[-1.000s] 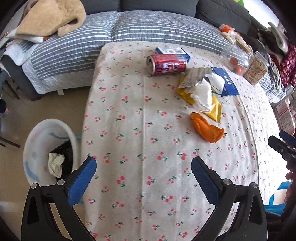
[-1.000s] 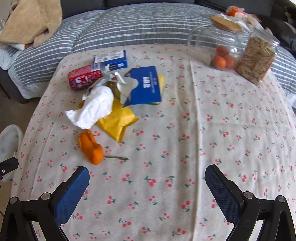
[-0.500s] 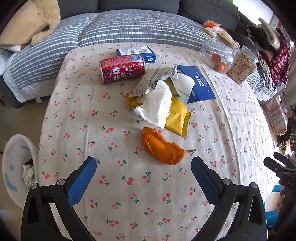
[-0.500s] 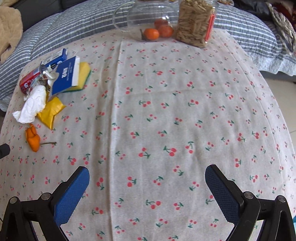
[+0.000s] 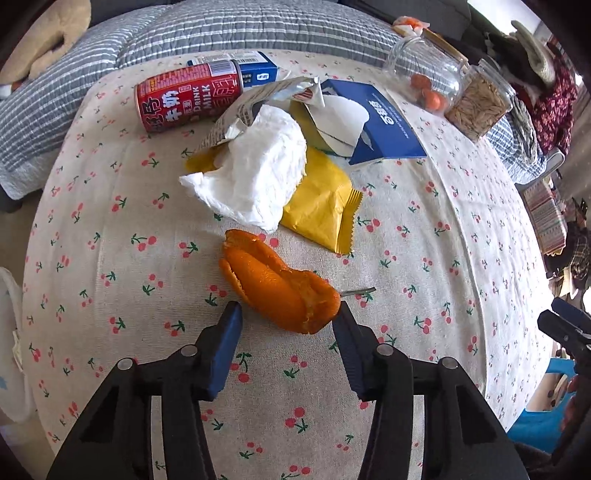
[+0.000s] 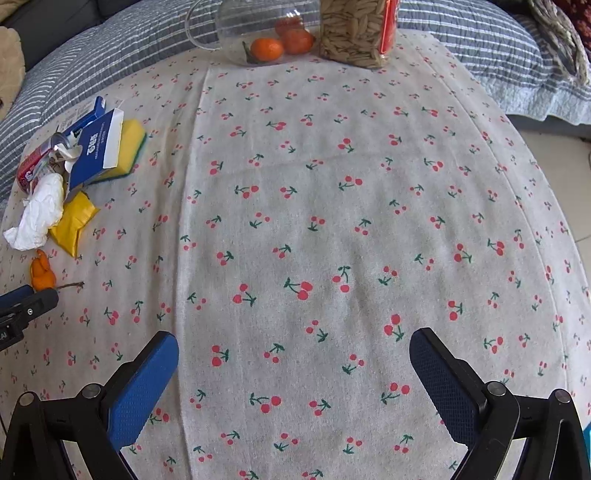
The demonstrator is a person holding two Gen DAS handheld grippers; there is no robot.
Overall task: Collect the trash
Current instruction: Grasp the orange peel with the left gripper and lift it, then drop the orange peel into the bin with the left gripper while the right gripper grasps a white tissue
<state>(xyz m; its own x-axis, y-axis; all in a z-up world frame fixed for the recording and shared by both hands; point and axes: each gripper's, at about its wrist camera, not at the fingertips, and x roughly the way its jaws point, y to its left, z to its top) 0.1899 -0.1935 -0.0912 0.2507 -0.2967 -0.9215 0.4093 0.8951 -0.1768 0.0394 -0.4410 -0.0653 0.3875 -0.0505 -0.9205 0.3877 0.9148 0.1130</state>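
An orange peel (image 5: 277, 284) lies on the cherry-print tablecloth (image 5: 424, 236). My left gripper (image 5: 288, 317) is open, its two blue fingers on either side of the peel's near end, the right one touching it. Behind the peel lie a crumpled white tissue (image 5: 258, 177), a yellow wrapper (image 5: 321, 206), a silver wrapper (image 5: 266, 99), a red milk can (image 5: 188, 96) and a blue box (image 5: 376, 122). My right gripper (image 6: 291, 354) is open and empty over bare cloth; the peel (image 6: 41, 273) and trash pile (image 6: 40, 214) show at its far left.
Two glass jars, one with tangerines (image 6: 266, 33) and one with seeds (image 6: 354, 33), stand at the table's far edge. A striped grey sofa cover (image 5: 221, 33) lies behind. A white bin's rim (image 5: 7, 332) shows at left, below the table.
My left gripper has moved forward and down over the table to the orange peel and its fingers have narrowed around it. My right gripper has swung right, away from the trash.
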